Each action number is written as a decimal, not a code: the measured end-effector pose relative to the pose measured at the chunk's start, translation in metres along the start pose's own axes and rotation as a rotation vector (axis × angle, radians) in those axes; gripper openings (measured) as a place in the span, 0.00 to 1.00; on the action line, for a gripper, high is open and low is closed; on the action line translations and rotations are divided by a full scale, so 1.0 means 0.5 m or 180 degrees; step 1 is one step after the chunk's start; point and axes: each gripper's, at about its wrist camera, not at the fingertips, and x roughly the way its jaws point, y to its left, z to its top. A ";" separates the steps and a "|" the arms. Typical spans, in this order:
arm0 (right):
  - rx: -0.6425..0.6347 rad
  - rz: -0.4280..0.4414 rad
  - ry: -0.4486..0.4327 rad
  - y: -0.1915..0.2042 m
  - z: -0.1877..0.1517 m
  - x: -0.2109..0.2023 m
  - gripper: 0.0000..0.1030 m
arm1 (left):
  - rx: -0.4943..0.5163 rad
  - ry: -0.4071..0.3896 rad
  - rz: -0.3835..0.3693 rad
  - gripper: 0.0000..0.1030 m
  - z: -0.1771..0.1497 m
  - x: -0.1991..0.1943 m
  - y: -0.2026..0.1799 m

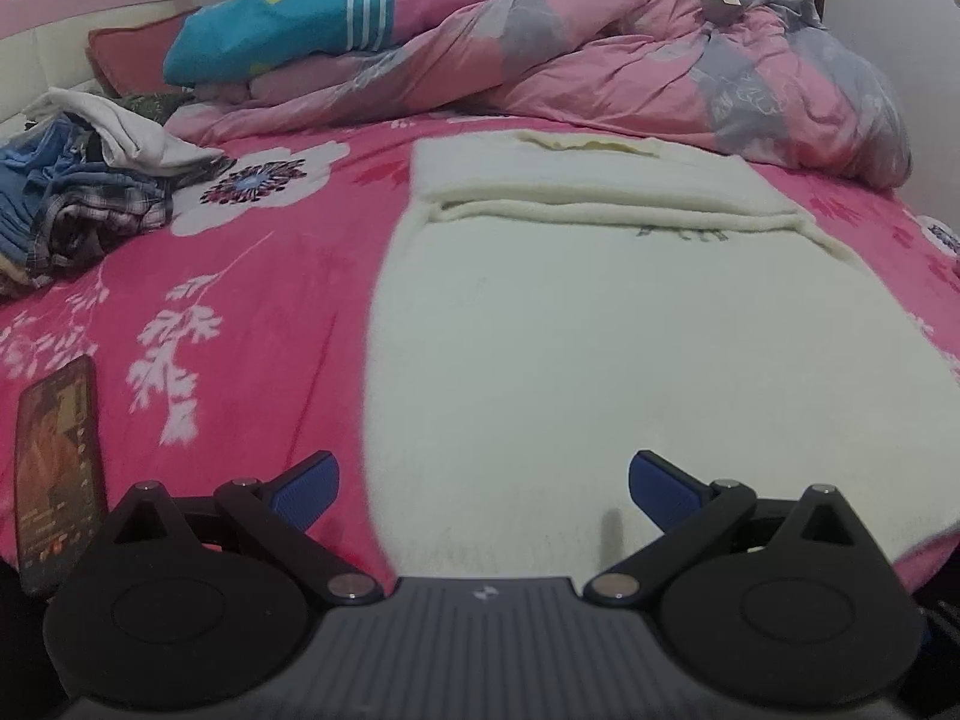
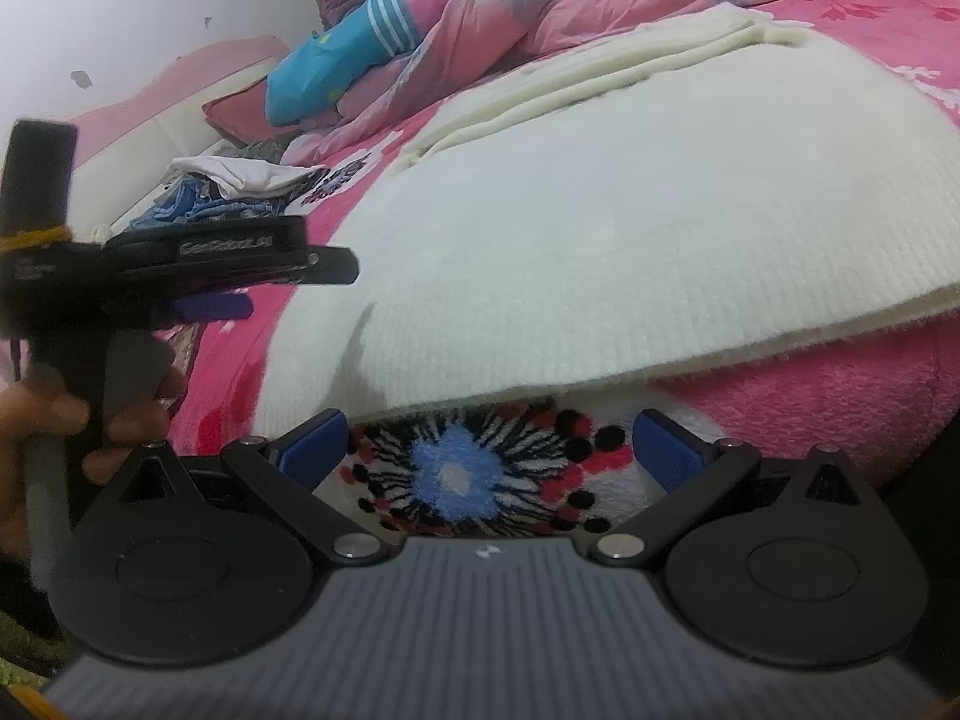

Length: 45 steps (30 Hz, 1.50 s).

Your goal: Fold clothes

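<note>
On the pink flowered bedspread [image 1: 252, 312] the cream garment [image 1: 600, 330] lies spread flat, its far end doubled back into a thick band just short of the rumpled pink duvet [image 1: 600, 60]. Its near hem hangs at the bed's front edge.

The left gripper [image 1: 483, 489] hovers over the near left corner of the garment with its jaws spread wide and nothing between them. The right gripper [image 2: 489, 450] sits low at the near hem, jaws likewise apart and empty, looking under the slightly lifted edge at the flower print of the bedspread. The hand [image 2: 54, 414] carrying the left tool shows at the left in the right wrist view.

The main risk, as I judge it, is a bad pinch at the hem. The garment looks thick and doubled, so a finger may catch only the top layer, or nip the bedspread along with it and drag that up in the fold. Uneven grips at the two corners would skew the fold against the far band. A phone [image 1: 57, 474] lies on the bedspread left of the garment, near the left gripper; a wide sweep could knock it off the bed.
</note>
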 end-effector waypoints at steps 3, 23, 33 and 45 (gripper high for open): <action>0.0000 0.0031 0.0003 0.004 0.000 -0.003 0.99 | 0.0047 0.0022 0.0032 1.00 -0.016 -0.011 0.009; 0.1595 0.1332 0.0329 -0.017 0.032 0.089 0.95 | -0.0454 0.0072 0.0074 0.93 -0.051 -0.017 0.138; 0.2832 0.1745 0.0606 -0.042 -0.034 0.174 0.55 | -0.0690 0.0133 -0.0072 0.76 -0.047 -0.003 0.177; 0.2934 0.1833 0.0783 -0.002 -0.064 0.217 0.11 | -0.0910 0.0117 -0.0248 0.72 -0.038 -0.006 0.204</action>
